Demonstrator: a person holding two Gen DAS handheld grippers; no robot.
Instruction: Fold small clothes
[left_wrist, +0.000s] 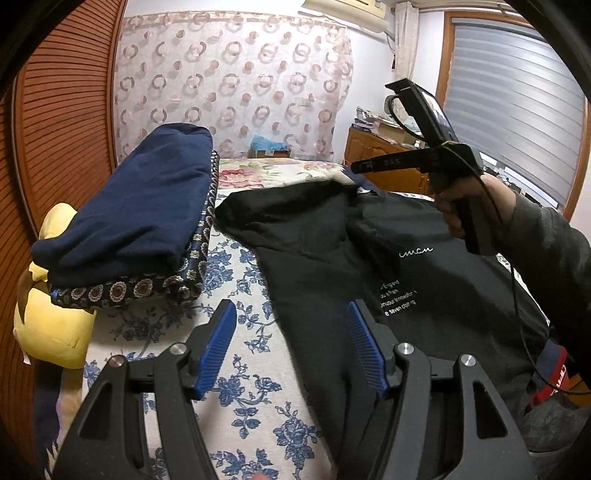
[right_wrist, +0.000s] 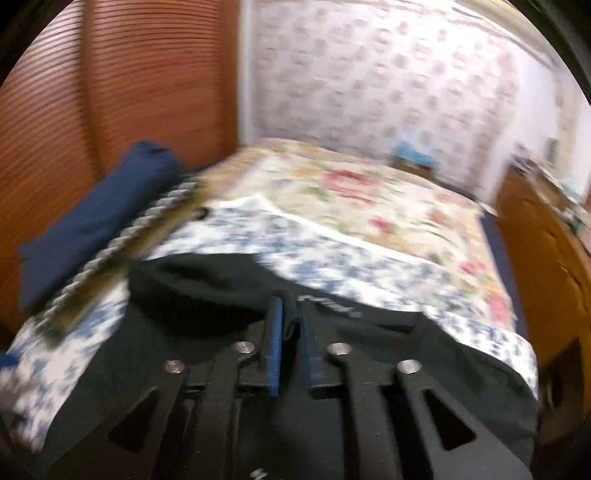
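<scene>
Left wrist view: the left gripper (left_wrist: 291, 345) is hovering with its blue pads well apart and nothing between them, over the near left edge of a black cotton shirt with white lettering (left_wrist: 369, 258) lying on the blue-floral bedspread (left_wrist: 243, 369); the shirt's long axis is running away from this gripper toward the headboard, sleeve flopping left beside a folded navy garment (left_wrist: 129, 210), while the right gripper (left_wrist: 360, 167) is hanging above the far collar end, apparently empty. Right wrist view, blurred: the right gripper (right_wrist: 291, 325) is showing a narrow gap between its pads, with a dark fold seemingly in it, grip unclear, the shirt (right_wrist: 221, 295) spreading directly below and ahead, so the right hand is judged nearer the collar, the left nearer the hem side.
</scene>
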